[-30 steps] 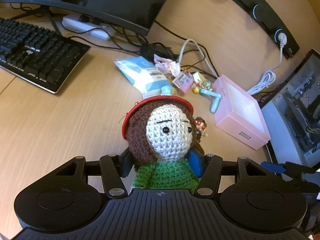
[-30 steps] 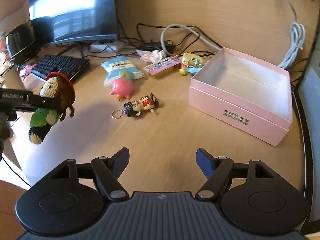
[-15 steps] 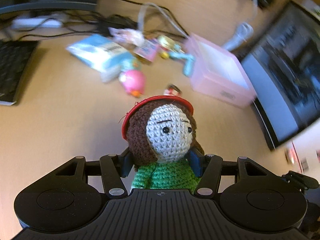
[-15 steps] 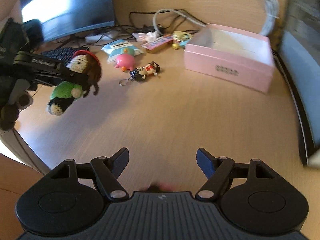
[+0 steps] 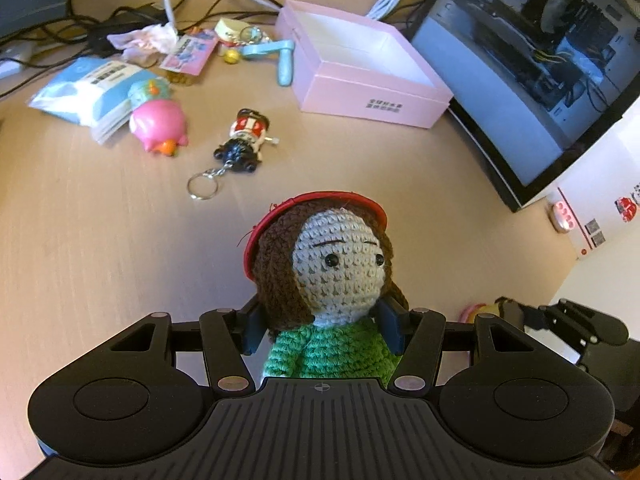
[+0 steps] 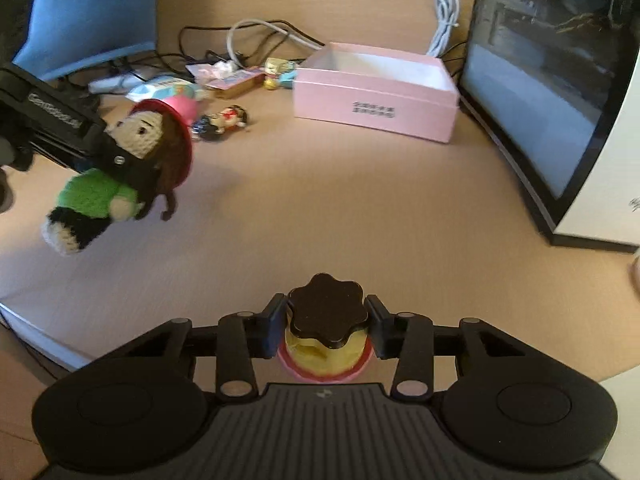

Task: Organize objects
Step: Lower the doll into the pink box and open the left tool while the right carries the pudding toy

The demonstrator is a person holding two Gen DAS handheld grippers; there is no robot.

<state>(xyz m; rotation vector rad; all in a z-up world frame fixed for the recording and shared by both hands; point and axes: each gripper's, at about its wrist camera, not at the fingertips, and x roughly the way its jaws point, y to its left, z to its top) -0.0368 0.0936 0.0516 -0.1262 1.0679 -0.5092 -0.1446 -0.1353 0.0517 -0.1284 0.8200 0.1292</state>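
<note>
My left gripper [image 5: 322,322] is shut on a crochet doll [image 5: 332,264] with brown hair, a red hat and a green top, held above the desk; the doll also shows in the right wrist view [image 6: 132,160]. My right gripper [image 6: 326,328] is shut on a small pudding-shaped toy [image 6: 325,336] with a dark brown top, yellow body and pink base, at the desk's near edge. An open, empty pink box [image 5: 360,68] stands at the back right, also seen in the right wrist view [image 6: 376,88].
On the wooden desk lie a figure keychain [image 5: 244,140], a pink round toy [image 5: 160,126], a tissue pack [image 5: 88,92], a blue handle [image 5: 282,58], small trinkets and cables. A monitor [image 5: 532,60] stands right of the box; another monitor [image 6: 92,12] is at back left.
My right gripper, open and empty before, has closed on the pudding toy. My left gripper has carried the doll rightward, toward the pink box.
</note>
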